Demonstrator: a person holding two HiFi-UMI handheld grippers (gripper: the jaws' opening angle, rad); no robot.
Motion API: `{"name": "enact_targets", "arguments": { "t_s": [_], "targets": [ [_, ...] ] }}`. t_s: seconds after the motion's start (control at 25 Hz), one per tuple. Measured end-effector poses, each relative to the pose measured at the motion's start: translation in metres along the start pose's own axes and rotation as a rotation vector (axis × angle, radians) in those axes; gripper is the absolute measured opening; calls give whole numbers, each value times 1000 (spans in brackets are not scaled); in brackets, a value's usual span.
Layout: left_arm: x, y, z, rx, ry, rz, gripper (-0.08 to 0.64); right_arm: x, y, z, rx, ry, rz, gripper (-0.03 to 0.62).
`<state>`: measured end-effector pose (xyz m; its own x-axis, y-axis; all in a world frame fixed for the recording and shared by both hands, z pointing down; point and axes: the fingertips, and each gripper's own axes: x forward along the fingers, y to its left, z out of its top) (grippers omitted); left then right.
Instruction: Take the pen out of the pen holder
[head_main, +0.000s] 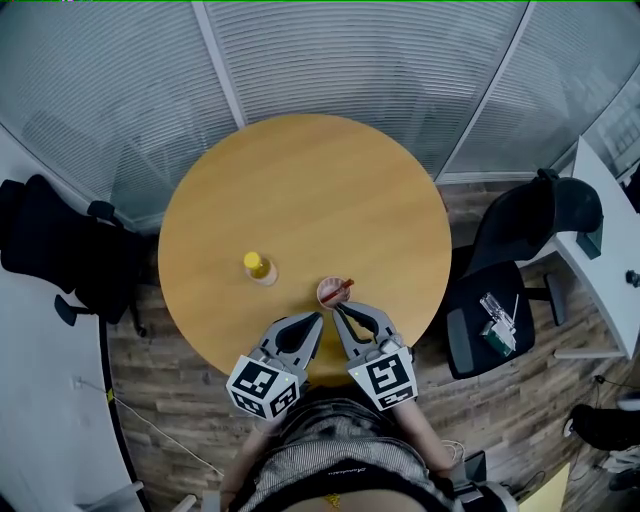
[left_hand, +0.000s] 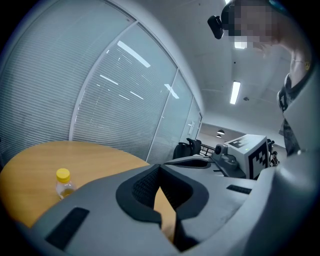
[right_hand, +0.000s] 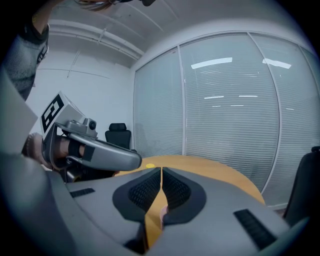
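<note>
While both grippers rest at the table's near edge, jaws clenched on nothing | left gripper just left of right gripper | right tips just near of holder | pen in holder, leaning right | bottle farther left | table round
</note>
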<state>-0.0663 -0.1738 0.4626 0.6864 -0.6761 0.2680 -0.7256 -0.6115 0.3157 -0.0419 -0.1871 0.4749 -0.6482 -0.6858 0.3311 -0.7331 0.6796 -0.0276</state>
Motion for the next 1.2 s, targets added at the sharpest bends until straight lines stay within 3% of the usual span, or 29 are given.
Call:
{"name": "enact_targets", "arguments": {
  "t_s": [0.56, 1.2],
  "targets": [
    [-8, 31, -2, -24, 22, 35, 5, 26, -40, -44, 20, 107, -104, 25],
    [11, 61, -12, -55, 83, 29, 5, 58, -68, -113, 94, 269, -131, 25]
  ]
}}
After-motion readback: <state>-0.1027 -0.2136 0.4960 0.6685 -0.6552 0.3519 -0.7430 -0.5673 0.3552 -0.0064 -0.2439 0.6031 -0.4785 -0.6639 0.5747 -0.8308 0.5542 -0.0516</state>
